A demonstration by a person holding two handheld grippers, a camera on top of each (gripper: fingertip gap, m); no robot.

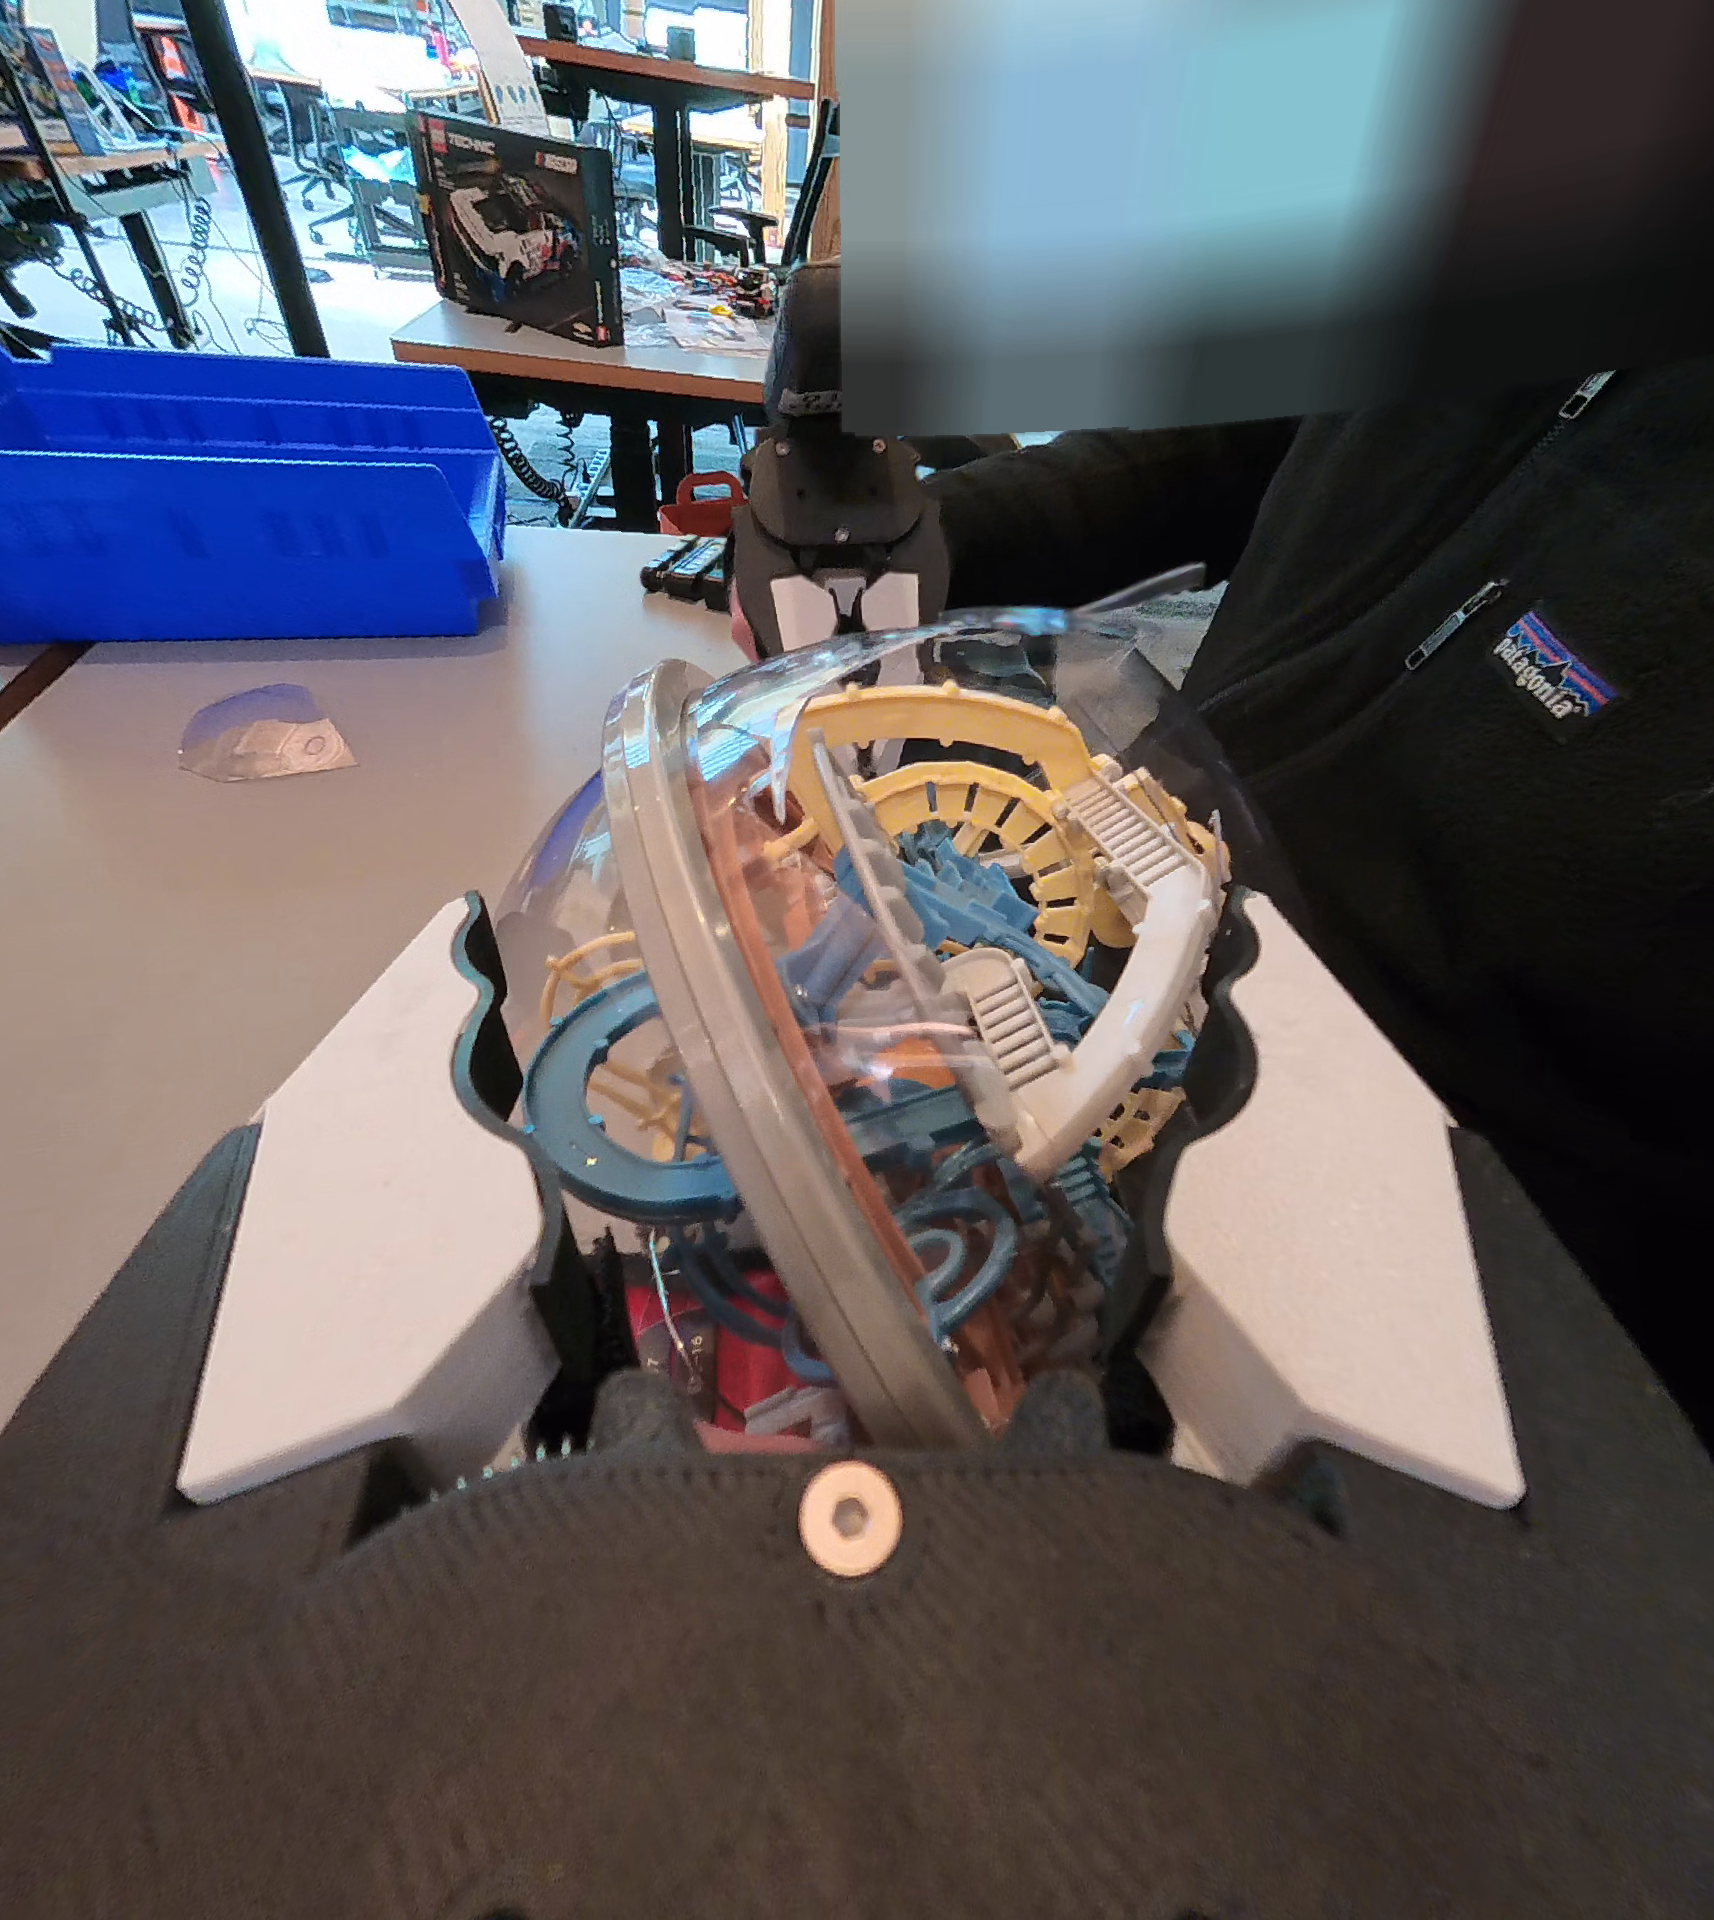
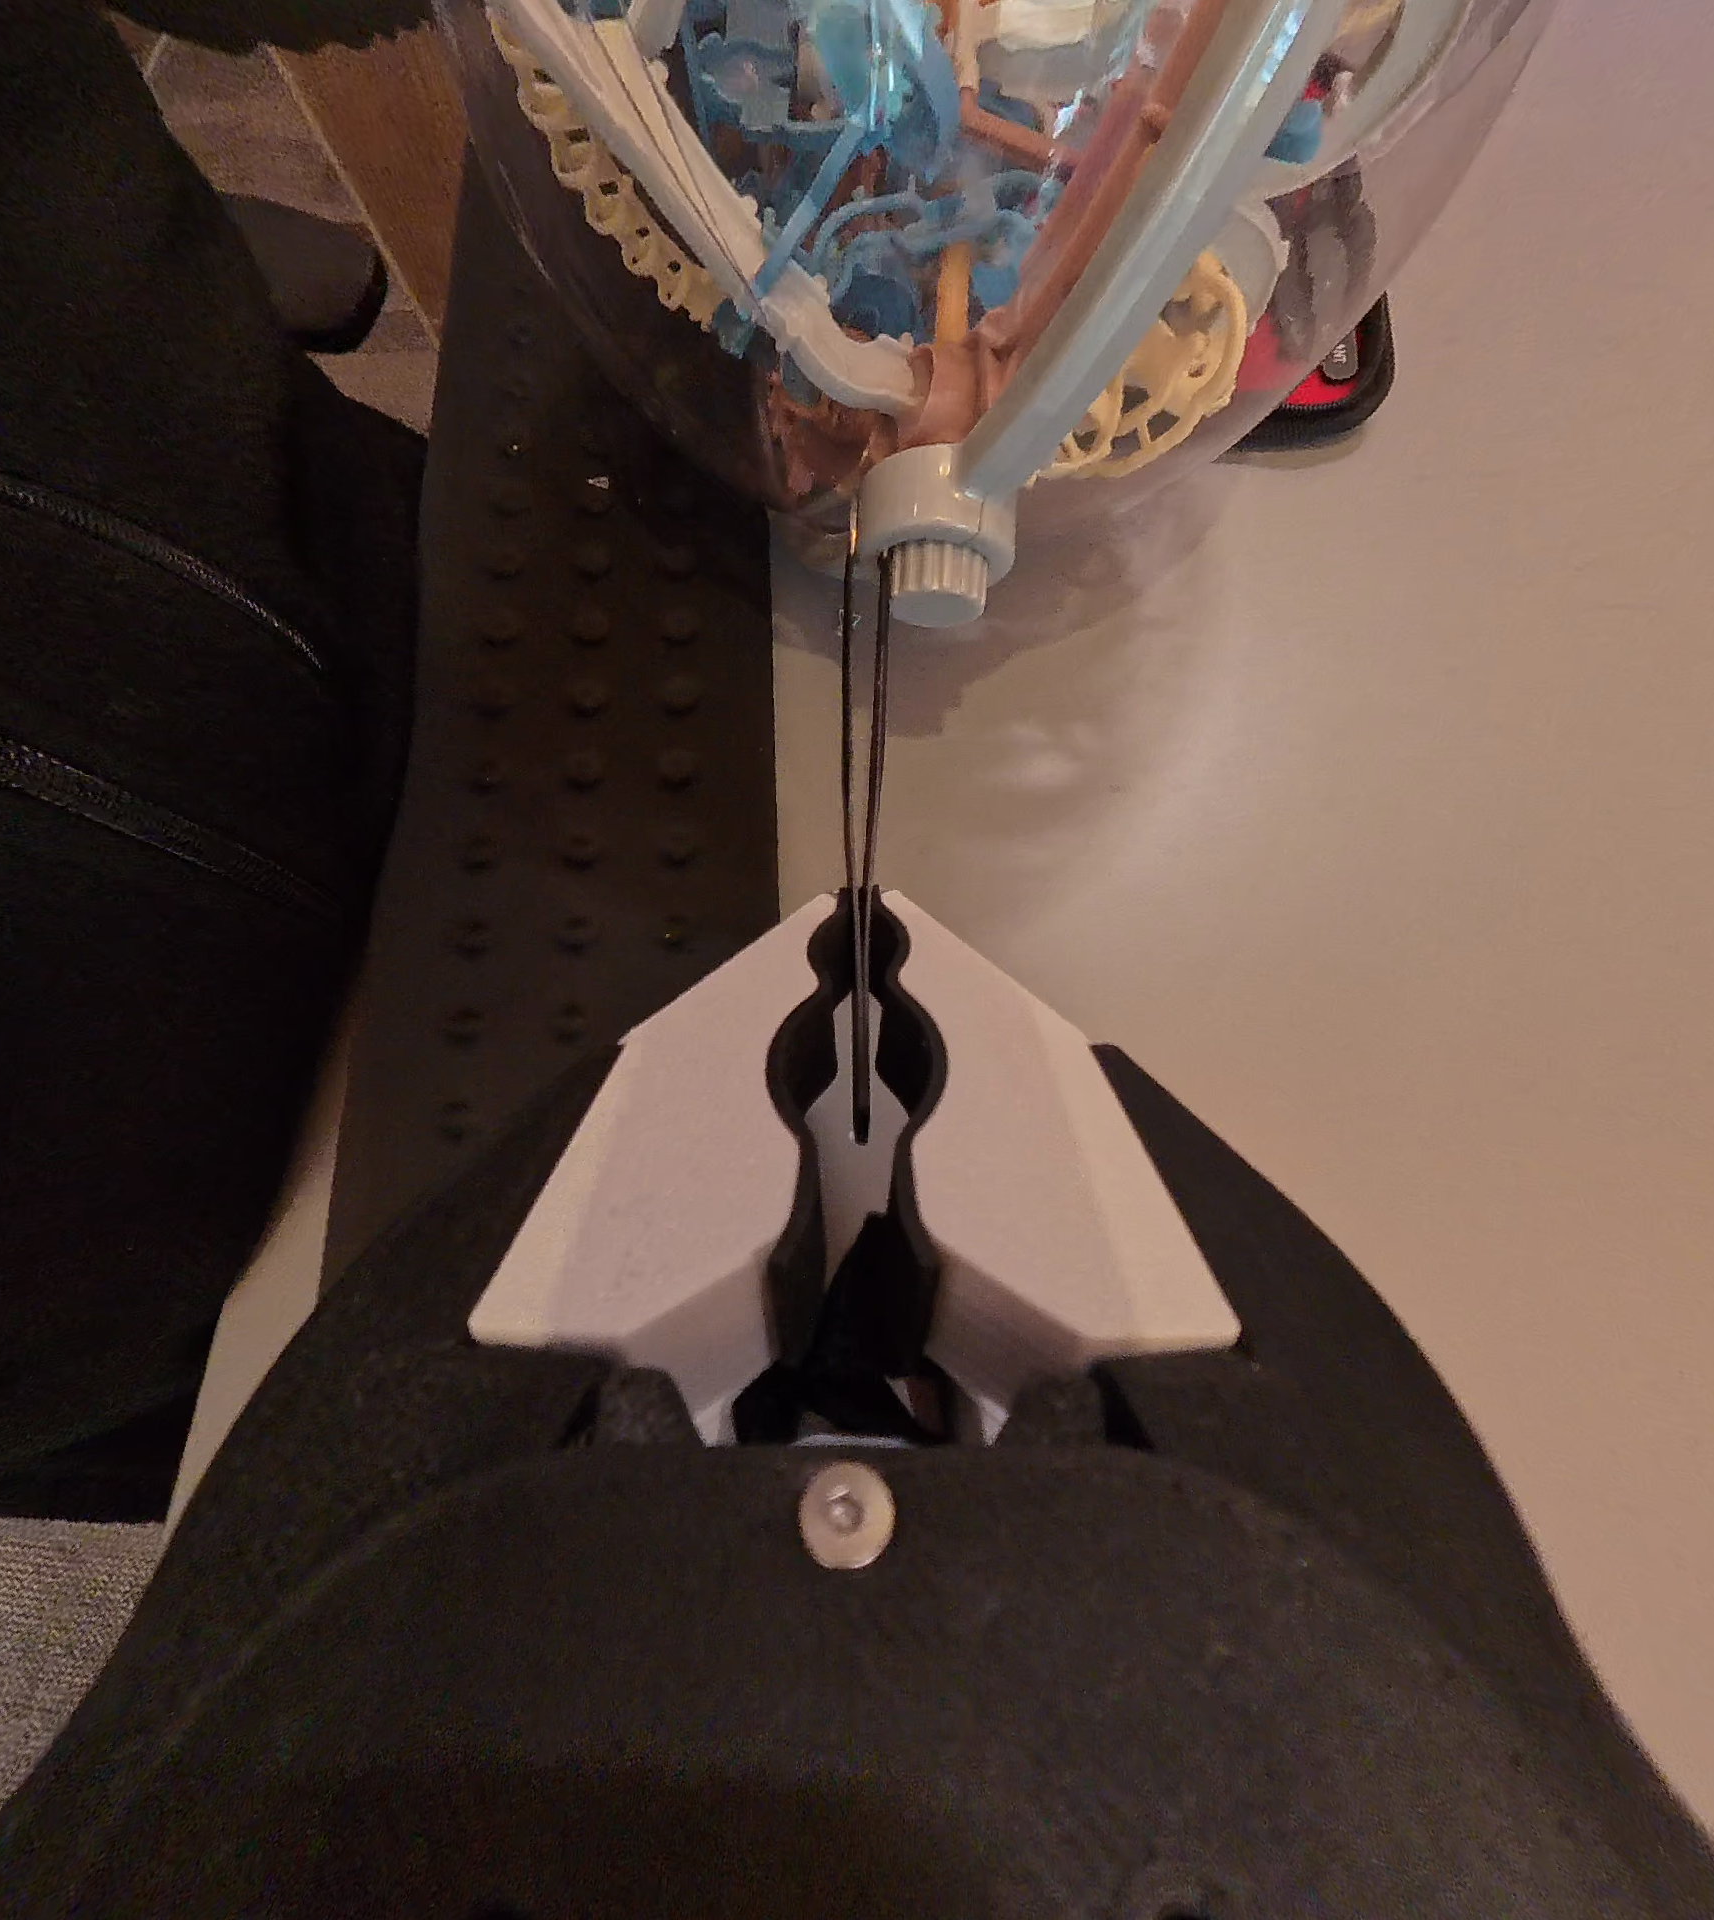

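Left gripper (image 1: pixel 858 1049) spread wide, clamping clear maze sphere (image 1: pixel 894 997) above grey table (image 1: pixel 157 987). Right gripper (image 2: pixel 861 914) pinched tight on black tweezers (image 2: pixel 863 790), tips touching sphere's grey knob (image 2: pixel 936 551), pointing forward, level.

Bright window light washes out the left view's background; the right view is dimmer, with wide-angle edge bending.

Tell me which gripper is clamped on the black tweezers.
The right gripper pinches the tweezers; the left gripper instead spans the clear maze ball.
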